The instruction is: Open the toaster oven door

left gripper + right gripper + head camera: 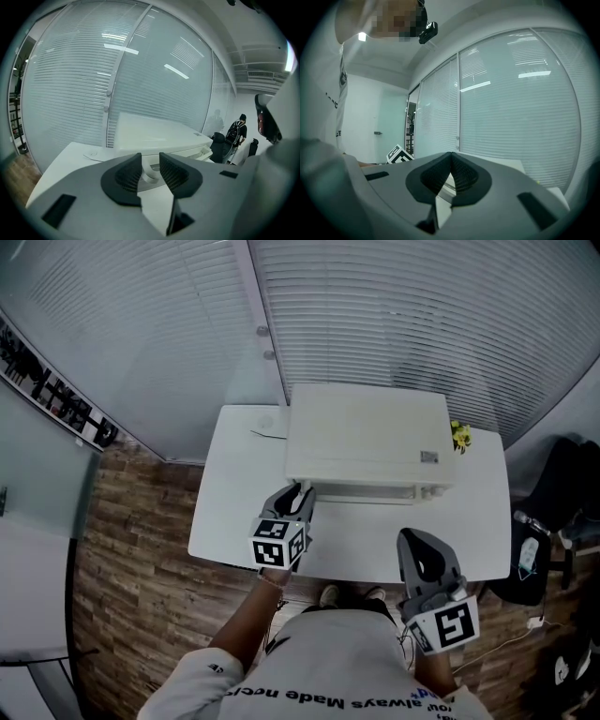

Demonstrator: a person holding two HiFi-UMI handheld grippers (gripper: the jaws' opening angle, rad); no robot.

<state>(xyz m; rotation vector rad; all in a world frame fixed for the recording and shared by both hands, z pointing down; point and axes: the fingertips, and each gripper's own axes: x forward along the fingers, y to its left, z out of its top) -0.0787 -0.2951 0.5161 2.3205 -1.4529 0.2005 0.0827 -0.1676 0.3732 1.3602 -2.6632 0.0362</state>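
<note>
Toaster oven (370,437): white, set at the rear of the white tabletop (234,512). Left gripper (150,168): fingers held apart, with the left end of the door handle (151,174) seen between them, unpinched. Right gripper (451,171): fingers closed together, empty, held at the tabletop's near edge.

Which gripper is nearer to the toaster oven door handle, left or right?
Left. The left gripper is at the handle, open jaws either side of it; the right gripper is shut, back over the front edge of the table.
</note>
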